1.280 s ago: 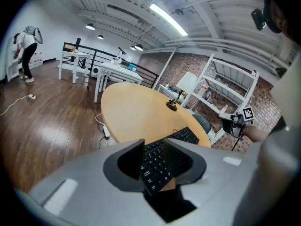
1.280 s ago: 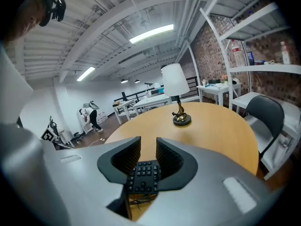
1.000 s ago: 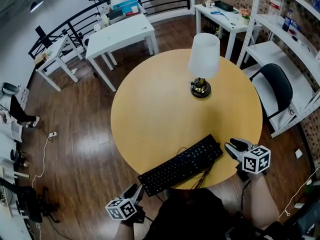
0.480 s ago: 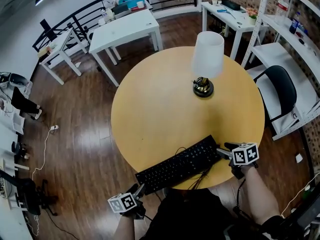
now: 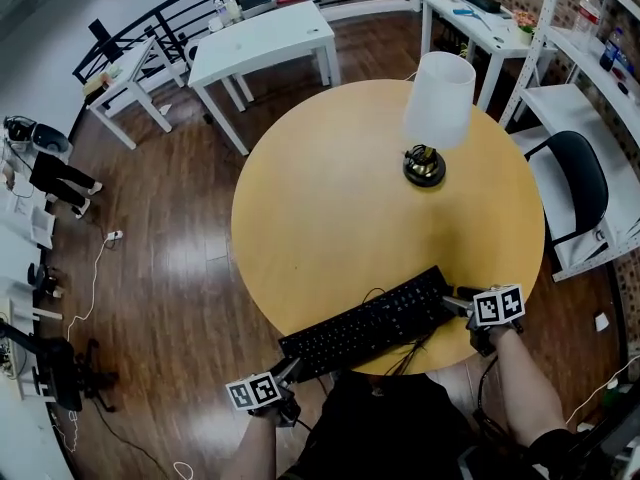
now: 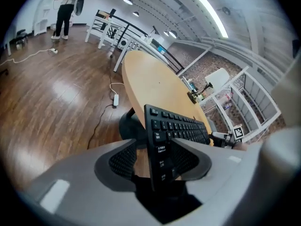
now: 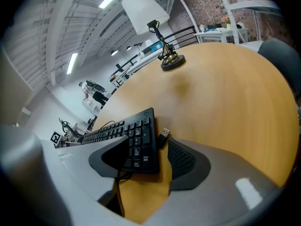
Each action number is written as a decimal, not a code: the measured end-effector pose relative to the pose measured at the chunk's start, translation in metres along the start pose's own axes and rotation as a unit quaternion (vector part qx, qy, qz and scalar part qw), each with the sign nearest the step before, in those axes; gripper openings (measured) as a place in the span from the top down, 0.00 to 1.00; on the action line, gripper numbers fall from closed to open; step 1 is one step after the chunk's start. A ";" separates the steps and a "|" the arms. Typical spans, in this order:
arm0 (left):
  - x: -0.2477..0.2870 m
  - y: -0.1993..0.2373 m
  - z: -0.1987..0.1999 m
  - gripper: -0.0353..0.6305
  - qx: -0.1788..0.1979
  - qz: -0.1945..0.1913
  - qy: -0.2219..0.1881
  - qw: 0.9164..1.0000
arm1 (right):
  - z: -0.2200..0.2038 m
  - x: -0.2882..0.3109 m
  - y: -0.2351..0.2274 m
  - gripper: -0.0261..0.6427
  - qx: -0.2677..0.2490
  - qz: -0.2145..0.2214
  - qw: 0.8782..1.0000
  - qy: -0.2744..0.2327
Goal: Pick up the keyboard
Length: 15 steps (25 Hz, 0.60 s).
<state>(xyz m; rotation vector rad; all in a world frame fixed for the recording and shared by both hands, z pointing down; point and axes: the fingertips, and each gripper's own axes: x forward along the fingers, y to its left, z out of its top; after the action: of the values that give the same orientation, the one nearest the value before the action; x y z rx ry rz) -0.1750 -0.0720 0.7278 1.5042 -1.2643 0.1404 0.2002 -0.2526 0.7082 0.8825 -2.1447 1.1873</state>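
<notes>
Head view: the left gripper (image 5: 289,371) sits at the left end of the black rectangular computer keyboard (image 5: 370,323), which lies slantwise along the near edge of the round yellow wooden table (image 5: 330,198). In the left gripper view, its 2 jaws stand spread on either side of that end (image 6: 176,126), with a gap on the left side. Farther right, the right gripper (image 5: 455,303) has its 2 jaws apart around the keyboard's other end, a black USB plug (image 7: 164,134) just beside it.
</notes>
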 end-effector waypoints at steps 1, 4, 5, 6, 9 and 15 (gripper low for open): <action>0.003 -0.001 0.000 0.61 -0.006 -0.009 0.002 1.000 | 0.001 0.000 -0.002 0.57 0.000 -0.002 1.000 0.003; 0.011 -0.002 -0.001 0.62 -0.011 -0.029 0.008 0.999 | 0.001 0.004 -0.006 0.57 -0.007 -0.005 1.000 0.017; 0.012 -0.001 -0.001 0.63 -0.009 -0.033 0.009 0.999 | 0.000 0.006 -0.006 0.57 -0.008 -0.004 1.000 0.020; 0.011 0.000 -0.001 0.63 -0.007 -0.036 0.011 0.999 | 0.000 0.009 -0.006 0.56 -0.008 -0.003 1.000 0.022; 0.010 0.006 0.000 0.63 -0.005 -0.046 0.018 0.999 | -0.002 0.015 -0.003 0.58 -0.010 -0.003 1.000 0.027; 0.006 0.019 -0.001 0.56 -0.008 -0.060 0.025 0.998 | -0.005 0.022 0.003 0.58 -0.007 0.007 0.999 0.035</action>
<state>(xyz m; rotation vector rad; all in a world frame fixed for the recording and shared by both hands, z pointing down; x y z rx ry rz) -0.1862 -0.0718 0.7441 1.5493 -1.1299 0.0878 0.1848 -0.2535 0.7243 0.8089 -2.1041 1.1926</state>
